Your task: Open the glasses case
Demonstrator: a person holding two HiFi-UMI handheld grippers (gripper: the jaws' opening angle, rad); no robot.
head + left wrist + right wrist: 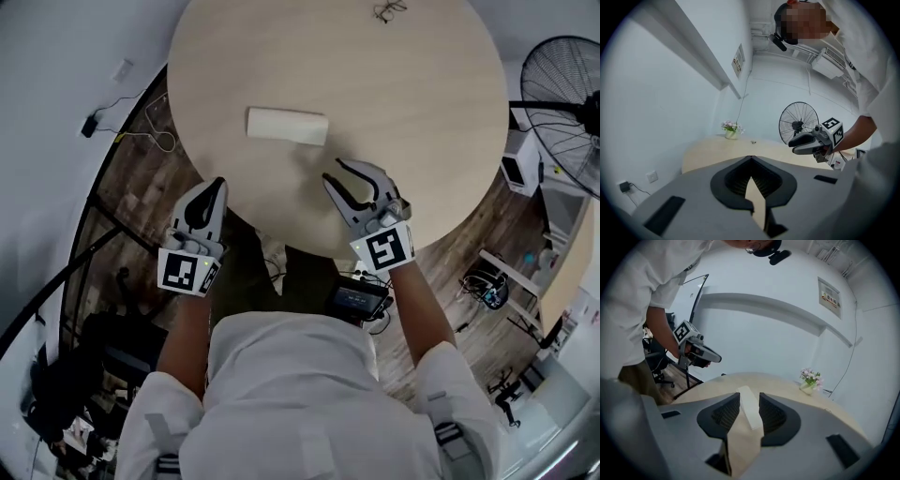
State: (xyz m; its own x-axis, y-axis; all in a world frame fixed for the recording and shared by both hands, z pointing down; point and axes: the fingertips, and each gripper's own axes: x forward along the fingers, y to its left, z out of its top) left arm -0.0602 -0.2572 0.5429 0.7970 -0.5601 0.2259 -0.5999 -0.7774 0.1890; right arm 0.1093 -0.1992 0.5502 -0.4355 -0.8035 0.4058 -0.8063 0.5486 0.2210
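Note:
A white oblong glasses case (287,126) lies closed on the round beige table (394,103), left of its middle. My right gripper (334,170) hovers over the table's near edge, just right of and nearer than the case, its jaws open with nothing between them. In the right gripper view the case (747,405) shows beyond the open jaws, apart from them. My left gripper (221,184) hangs off the table's near left edge, jaws shut and empty. The left gripper view shows only bare table past its joined tips (751,158), and the right gripper (793,146) to the right.
A pair of glasses (389,9) lies at the table's far edge. A small pot of flowers (809,378) stands at the far rim by the wall. A standing fan (562,103) is on the floor to the right. The person's body is close behind the table's near edge.

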